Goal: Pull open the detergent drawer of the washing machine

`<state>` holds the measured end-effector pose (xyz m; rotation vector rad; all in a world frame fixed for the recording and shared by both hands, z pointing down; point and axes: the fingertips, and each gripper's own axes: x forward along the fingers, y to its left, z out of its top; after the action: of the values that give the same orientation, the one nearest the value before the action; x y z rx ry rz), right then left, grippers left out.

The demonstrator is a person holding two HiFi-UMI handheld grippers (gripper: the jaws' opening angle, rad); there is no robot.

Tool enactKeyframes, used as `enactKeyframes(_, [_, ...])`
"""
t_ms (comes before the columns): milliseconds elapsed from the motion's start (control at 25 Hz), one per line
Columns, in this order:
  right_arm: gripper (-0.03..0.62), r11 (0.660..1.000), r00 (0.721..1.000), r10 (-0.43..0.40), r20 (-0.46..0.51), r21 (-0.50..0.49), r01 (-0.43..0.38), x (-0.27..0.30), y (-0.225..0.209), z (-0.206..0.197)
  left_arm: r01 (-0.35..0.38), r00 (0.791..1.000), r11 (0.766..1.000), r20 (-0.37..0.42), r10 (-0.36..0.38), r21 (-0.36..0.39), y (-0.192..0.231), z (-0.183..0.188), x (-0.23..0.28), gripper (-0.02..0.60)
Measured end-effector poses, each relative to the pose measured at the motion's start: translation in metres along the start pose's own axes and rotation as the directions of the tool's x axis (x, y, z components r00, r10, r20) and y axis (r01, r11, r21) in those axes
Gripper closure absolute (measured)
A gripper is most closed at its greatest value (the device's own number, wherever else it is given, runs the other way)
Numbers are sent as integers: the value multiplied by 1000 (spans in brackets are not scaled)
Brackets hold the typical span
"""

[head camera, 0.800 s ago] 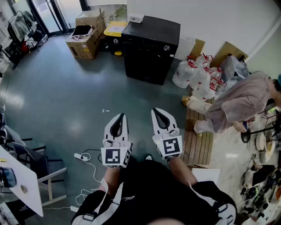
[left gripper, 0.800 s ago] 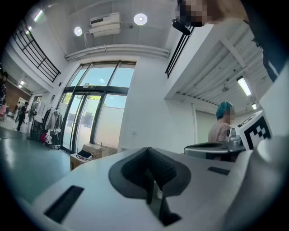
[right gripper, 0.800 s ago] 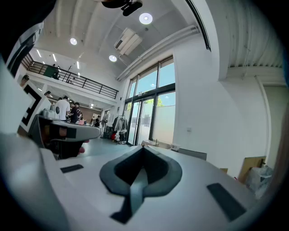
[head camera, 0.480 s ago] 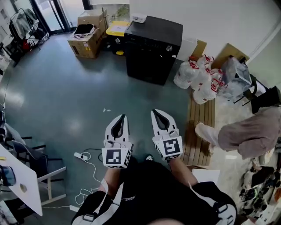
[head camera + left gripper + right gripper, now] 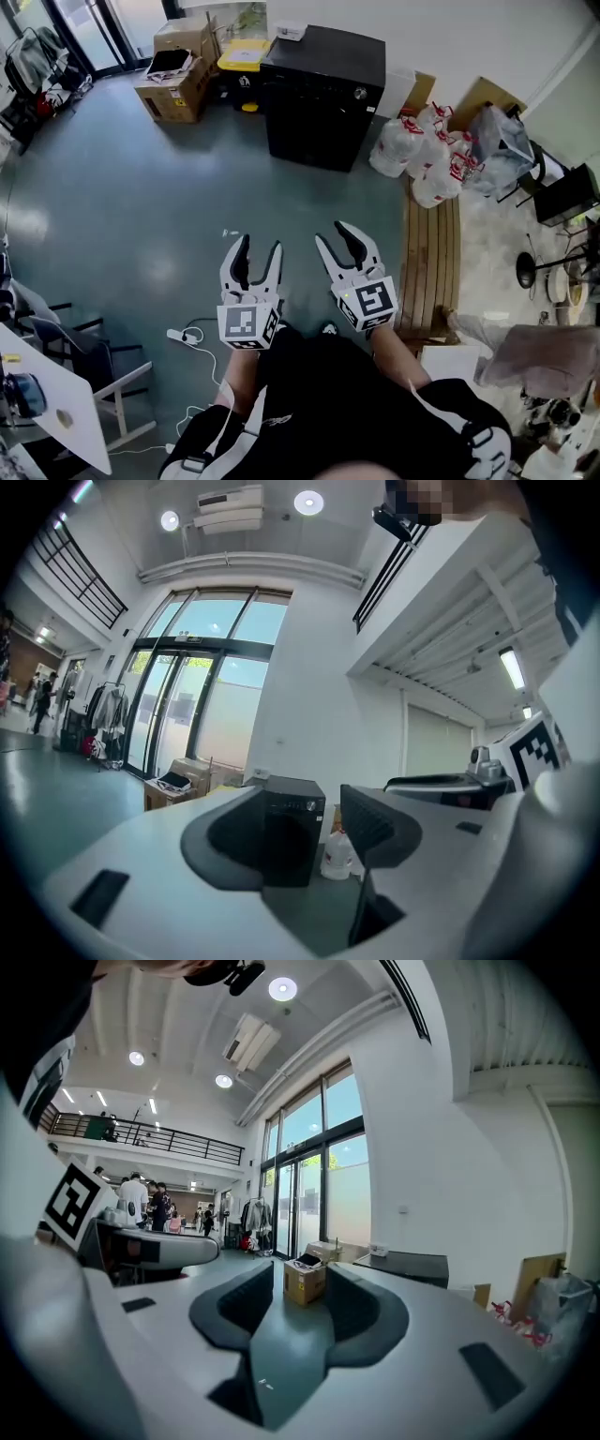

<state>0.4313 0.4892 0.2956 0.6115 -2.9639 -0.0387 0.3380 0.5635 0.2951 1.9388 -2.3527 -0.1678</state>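
Observation:
A black washing machine [image 5: 323, 94] stands against the far wall, its front and knob [image 5: 359, 92] facing me. Its detergent drawer cannot be made out from here. Both grippers hover over the grey floor well short of it. My left gripper [image 5: 258, 251] is open and empty; in the left gripper view the machine [image 5: 292, 841] shows far off between the spread jaws of the left gripper [image 5: 314, 841]. My right gripper [image 5: 335, 236] is also open and empty. In the right gripper view the right gripper [image 5: 305, 1312] frames a distant cardboard box [image 5: 305, 1283], with the machine's top [image 5: 408, 1265] to the right.
Cardboard boxes [image 5: 173, 80] and a yellow-lidded bin [image 5: 242, 58] stand left of the machine. White bags [image 5: 422, 155] and a wooden pallet [image 5: 429, 262] lie to its right. A power strip with cable [image 5: 183, 335], a chair [image 5: 94, 352] and a white table [image 5: 47, 394] are at lower left. A crouched person [image 5: 544, 352] is at lower right.
Both grippers' jaws were together and now stand spread apart. The person at the right has moved from beside the bags down toward the lower right corner.

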Motion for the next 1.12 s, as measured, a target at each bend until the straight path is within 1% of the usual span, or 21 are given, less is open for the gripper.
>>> enactKeyframes(120, [379, 1000, 1000, -20, -8, -1, 20, 8, 6, -3, 22, 1000, 1000, -7, -22, -12, 17, -3, -6, 313])
enactKeyframes(200, [339, 999, 999, -36, -8, -3, 36, 18, 9, -5, 24, 1000, 1000, -7, -24, -11, 33, -7, -8, 301])
enactKeyframes(240, [330, 999, 999, -43, -11, -3, 43, 23, 11, -6, 21, 1000, 1000, -11, -21, -14, 42, -9, -8, 296])
enactKeyframes(320, [315, 999, 998, -50, -29, -3, 50, 33, 15, -12, 19, 999, 999, -28, -20, -34, 57, -17, -7, 288])
enactKeyframes(440, [312, 999, 998, -39, -58, 0, 39, 44, 25, -22, 36, 998, 997, -53, -40, -63, 67, -27, -6, 287])
enactKeyframes(600, [303, 1000, 997, -23, -74, -15, 22, 66, 29, -24, 63, 995, 996, -68, -68, -68, 75, -31, 11, 287])
enactKeyframes(720, [303, 1000, 997, -24, -73, -17, 23, 89, 20, -24, 59, 996, 997, -67, -63, -58, 88, -32, 28, 287])
enactKeyframes(840, [303, 1000, 997, -27, -79, -10, 26, 114, 0, -29, 49, 995, 998, -81, -53, -46, 102, -36, 53, 287])
enactKeyframes(1000, [302, 1000, 996, -28, -81, 2, 28, 154, -28, -27, 51, 995, 998, -86, -53, -27, 121, -28, 99, 287])
enactKeyframes(1120, [299, 1000, 996, -23, -85, 4, 24, 187, -53, -23, 48, 996, 998, -76, -51, -42, 135, -20, 140, 287])
